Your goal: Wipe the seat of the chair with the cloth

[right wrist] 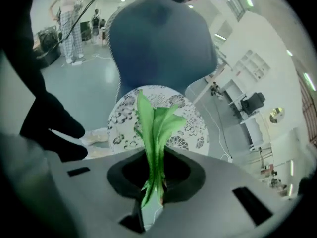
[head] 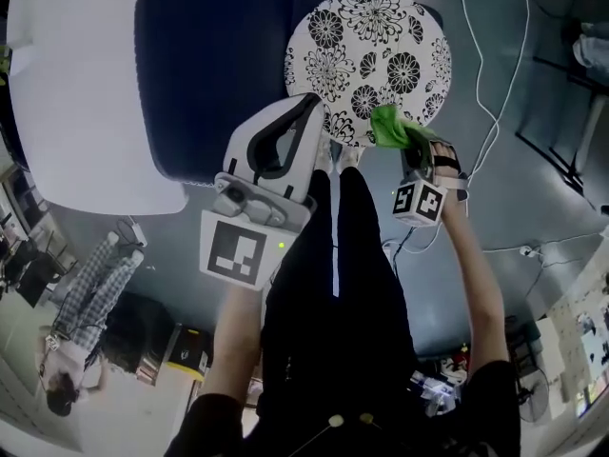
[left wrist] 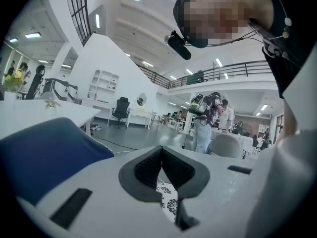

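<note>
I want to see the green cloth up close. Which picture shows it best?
The right gripper view: the green cloth fills its middle, pinched in the right tongs. The head view shows it small, by the flowery seat. The left gripper view misses it.

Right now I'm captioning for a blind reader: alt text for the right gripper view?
The right gripper is shut on a green cloth that sticks up from its jaws, in front of a round white seat with black flower print. A grey floor lies beyond.

Grey floor (head: 533, 188) bears the chair (head: 371, 55) (floral seat) and cables (head: 473, 84).
</note>
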`<state>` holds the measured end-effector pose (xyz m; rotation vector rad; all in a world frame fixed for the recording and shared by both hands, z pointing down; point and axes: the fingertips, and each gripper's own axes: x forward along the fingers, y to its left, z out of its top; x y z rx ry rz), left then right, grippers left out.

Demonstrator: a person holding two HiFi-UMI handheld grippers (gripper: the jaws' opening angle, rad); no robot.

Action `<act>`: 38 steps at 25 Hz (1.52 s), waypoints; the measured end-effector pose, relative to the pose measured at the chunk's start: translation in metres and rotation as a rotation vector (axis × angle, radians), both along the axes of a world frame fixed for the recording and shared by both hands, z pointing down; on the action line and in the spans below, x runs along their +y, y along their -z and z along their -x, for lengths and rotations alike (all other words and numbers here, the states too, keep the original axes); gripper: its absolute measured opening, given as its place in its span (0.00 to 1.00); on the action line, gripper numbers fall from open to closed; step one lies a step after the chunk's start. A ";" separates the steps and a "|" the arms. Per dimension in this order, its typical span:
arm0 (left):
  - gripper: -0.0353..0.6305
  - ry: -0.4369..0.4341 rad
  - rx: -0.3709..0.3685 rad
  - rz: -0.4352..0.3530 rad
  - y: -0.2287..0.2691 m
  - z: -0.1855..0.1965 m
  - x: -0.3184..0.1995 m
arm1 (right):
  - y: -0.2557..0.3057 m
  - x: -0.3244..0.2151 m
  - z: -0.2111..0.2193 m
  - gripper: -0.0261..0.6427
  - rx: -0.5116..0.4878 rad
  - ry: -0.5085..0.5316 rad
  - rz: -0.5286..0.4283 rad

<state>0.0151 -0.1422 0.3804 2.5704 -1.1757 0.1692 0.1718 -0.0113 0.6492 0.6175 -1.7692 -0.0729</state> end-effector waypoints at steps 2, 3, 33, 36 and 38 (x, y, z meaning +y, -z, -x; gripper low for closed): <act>0.06 -0.009 0.000 -0.016 0.014 -0.002 0.000 | 0.039 -0.021 0.009 0.12 -0.080 -0.069 -0.061; 0.06 -0.016 0.000 -0.020 0.022 -0.004 0.000 | 0.059 -0.030 0.013 0.12 -0.121 -0.110 -0.092; 0.06 0.000 0.045 -0.220 0.310 0.020 0.062 | 0.602 -0.022 0.045 0.12 -1.148 -0.459 -0.710; 0.06 -0.014 0.068 -0.241 0.328 0.017 0.073 | 0.619 -0.009 0.049 0.12 -1.130 -0.401 -0.729; 0.06 -0.022 0.070 -0.268 0.341 0.015 0.079 | 0.627 -0.001 0.051 0.11 -1.130 -0.378 -0.732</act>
